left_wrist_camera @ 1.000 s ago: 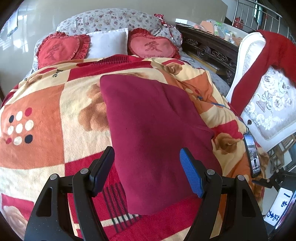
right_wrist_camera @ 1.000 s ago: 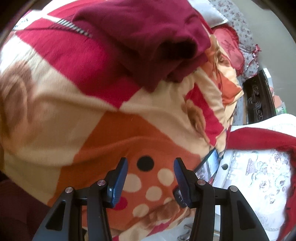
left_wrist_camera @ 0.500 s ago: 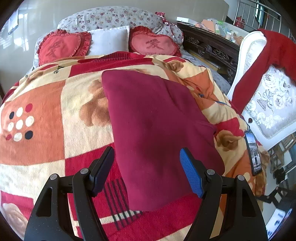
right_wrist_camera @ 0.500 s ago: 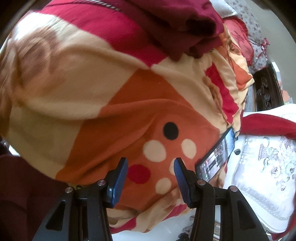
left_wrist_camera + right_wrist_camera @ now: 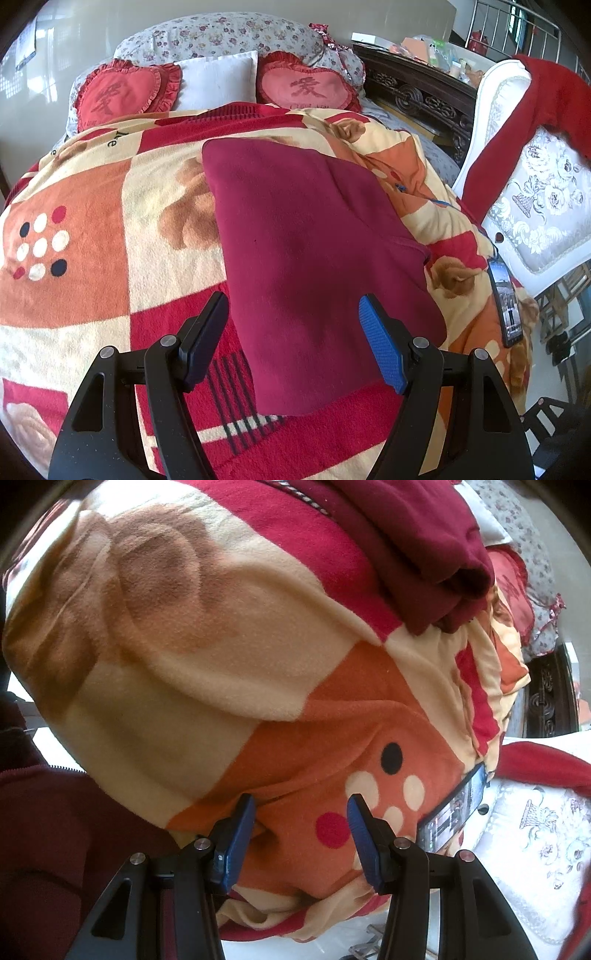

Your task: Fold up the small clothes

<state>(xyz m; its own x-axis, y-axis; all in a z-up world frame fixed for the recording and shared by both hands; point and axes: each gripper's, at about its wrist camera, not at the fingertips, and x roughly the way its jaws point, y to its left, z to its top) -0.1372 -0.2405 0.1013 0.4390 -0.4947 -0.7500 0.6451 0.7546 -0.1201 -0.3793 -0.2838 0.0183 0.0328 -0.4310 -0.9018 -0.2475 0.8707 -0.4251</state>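
Hovering nearest the lens, left gripper (image 5: 293, 317), jaws spread wide and gripping nothing, poised above the near end of the folded maroon garment (image 5: 314, 258). Lying flat as a long rectangle on the patchwork blanket (image 5: 92, 229), that garment, its near hem just past the black-striped red patch, its far end reaching toward the pillows, one folded flap jutting out on the right side. Beyond the right fingertip, dark smartphone (image 5: 505, 302) resting at the blanket's right edge, screen lit. Farther right, white upholstered chair (image 5: 546, 206) with a red cloth (image 5: 517, 122) draped over its back. Farther back, two red heart-shaped cushions (image 5: 122, 92) flanking a white pillow (image 5: 218, 83), floral pillow behind them, dark carved wooden furniture (image 5: 424, 99) at the right. In the right wrist view, right gripper (image 5: 301, 808), jaws partly apart and empty, aimed steeply down at the orange patch with dots near the blanket's hanging edge, well away from the garment. Just right of its fingertip, the same phone; at the far top, the garment's bundled folded edge in dark red. At the lower left, dark maroon zipped clothing (image 5: 55, 830) of the person.
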